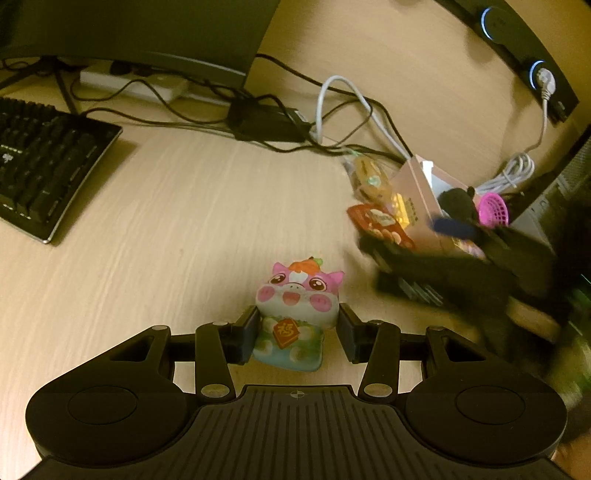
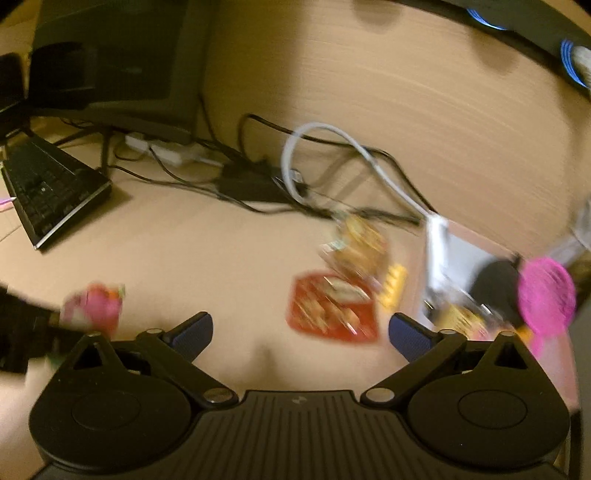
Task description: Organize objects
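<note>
My left gripper point(image 1: 299, 332) is shut on a small pink pig toy point(image 1: 295, 314), one pad on each side of its body, over the wooden desk point(image 1: 184, 221). The same toy shows as a pink blur point(image 2: 92, 310) at the left of the right wrist view. My right gripper point(image 2: 301, 334) stands open, its blue pads wide apart with nothing between them. Just ahead of it lies a red snack packet point(image 2: 332, 310). In the left wrist view the right gripper is a dark blur point(image 1: 443, 266) over that red packet point(image 1: 380, 225).
A clear packet of snacks point(image 2: 358, 243), a pale box point(image 1: 417, 192), a black object point(image 1: 458, 199) and a pink mesh basket point(image 1: 495, 208) crowd the right. A keyboard point(image 1: 48, 166), a monitor point(image 1: 147, 33), a power adapter point(image 1: 266, 122) and tangled cables point(image 1: 332, 110) line the back.
</note>
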{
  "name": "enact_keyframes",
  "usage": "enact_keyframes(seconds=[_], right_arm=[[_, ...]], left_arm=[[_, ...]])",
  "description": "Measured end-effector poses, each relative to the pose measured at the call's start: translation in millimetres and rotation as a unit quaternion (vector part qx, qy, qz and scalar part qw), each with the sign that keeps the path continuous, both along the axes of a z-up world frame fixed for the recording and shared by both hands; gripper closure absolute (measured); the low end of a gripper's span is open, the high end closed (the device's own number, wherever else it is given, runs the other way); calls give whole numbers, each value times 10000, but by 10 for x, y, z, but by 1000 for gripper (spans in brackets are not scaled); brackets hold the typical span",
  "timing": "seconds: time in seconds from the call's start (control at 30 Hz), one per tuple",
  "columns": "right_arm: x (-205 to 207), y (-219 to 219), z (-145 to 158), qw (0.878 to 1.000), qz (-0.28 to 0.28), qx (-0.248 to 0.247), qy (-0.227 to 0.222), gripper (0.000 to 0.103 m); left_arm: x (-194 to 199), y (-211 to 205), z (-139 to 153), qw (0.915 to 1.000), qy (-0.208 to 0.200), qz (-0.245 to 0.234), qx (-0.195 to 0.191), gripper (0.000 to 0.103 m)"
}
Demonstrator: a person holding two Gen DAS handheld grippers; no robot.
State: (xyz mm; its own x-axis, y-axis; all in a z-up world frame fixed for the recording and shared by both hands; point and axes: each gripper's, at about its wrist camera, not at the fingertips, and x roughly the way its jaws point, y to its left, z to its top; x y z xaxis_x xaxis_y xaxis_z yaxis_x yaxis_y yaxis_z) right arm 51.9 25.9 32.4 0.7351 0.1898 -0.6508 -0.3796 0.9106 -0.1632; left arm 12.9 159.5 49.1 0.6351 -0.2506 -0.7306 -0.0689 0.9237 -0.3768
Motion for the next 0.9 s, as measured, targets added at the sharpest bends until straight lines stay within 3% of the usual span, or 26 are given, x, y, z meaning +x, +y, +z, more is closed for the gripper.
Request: enact_keyframes(seconds=[0.03,0.1,0.17,0.3,0.43,0.6,0.9], right_arm=[[75,73,-23,10000,62,-56,-50,18],[248,173,-72,9998,85,-144,-136,42],[441,231,-125,9995,-55,-238,-181,57],[740,234,-235,9975,-481,-438,-269,76],[856,134,-349,9976,-612,-314,87,80],[712,20,-352,9973,-603,125,399,81],[83,-201,-267,9950,-406,595,686,81]], left_arm=[[-10,-2,13,10000,-17,-20,9,53],[-32,10,36,10000,-46,-12,29,53],[-52,36,55,10000,-62,38,25,53],[-81,120,71,9998,-60,196,38,53],[-70,213,39,9993,2,379,12,53],[-36,233,-4,9991,55,413,-73,53],[4,27,-17,9997,61,144,-182,53]])
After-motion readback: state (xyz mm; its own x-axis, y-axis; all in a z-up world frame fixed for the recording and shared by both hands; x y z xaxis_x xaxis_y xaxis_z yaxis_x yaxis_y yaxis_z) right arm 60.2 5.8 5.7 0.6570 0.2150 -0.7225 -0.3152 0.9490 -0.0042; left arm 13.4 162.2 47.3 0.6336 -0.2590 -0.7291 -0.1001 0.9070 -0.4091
